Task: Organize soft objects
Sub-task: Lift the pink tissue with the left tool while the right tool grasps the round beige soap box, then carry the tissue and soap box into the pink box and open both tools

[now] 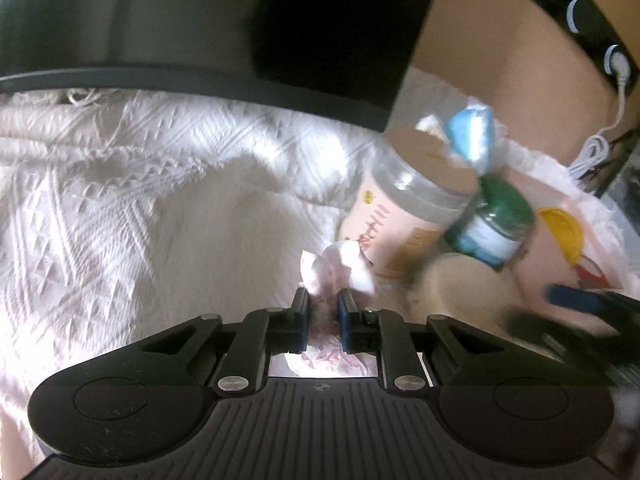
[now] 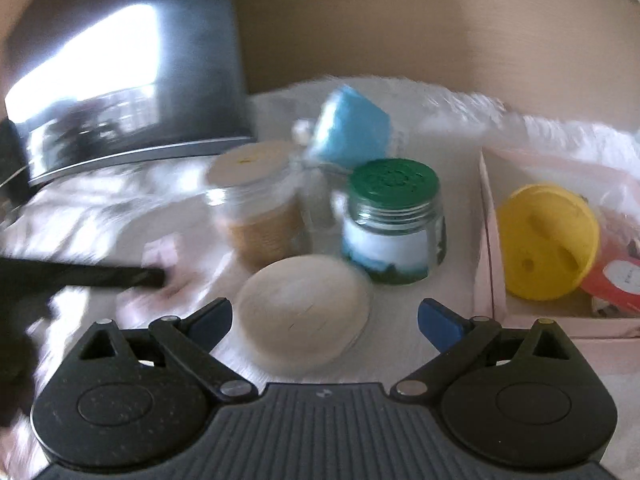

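My left gripper (image 1: 323,300) is shut on a crumpled pink-and-white tissue (image 1: 338,266), held just above the white bedspread (image 1: 140,208). My right gripper (image 2: 325,312) is open and empty, its jaws wide apart around a round cream soft pad (image 2: 305,314) that lies on the white cloth. The pad also shows blurred in the left wrist view (image 1: 452,276). A blue soft object (image 2: 349,126) sits behind the jars. The left gripper shows as a dark blur at the left of the right wrist view (image 2: 120,276), and the right gripper's fingers (image 1: 576,298) show at the right of the left wrist view.
A clear jar with a tan lid (image 2: 256,200) and a green-lidded jar (image 2: 394,220) stand behind the pad. A pink box (image 2: 486,240) at right holds a yellow lid (image 2: 548,240) and a red item (image 2: 612,280). A dark monitor (image 2: 120,92) stands at back left.
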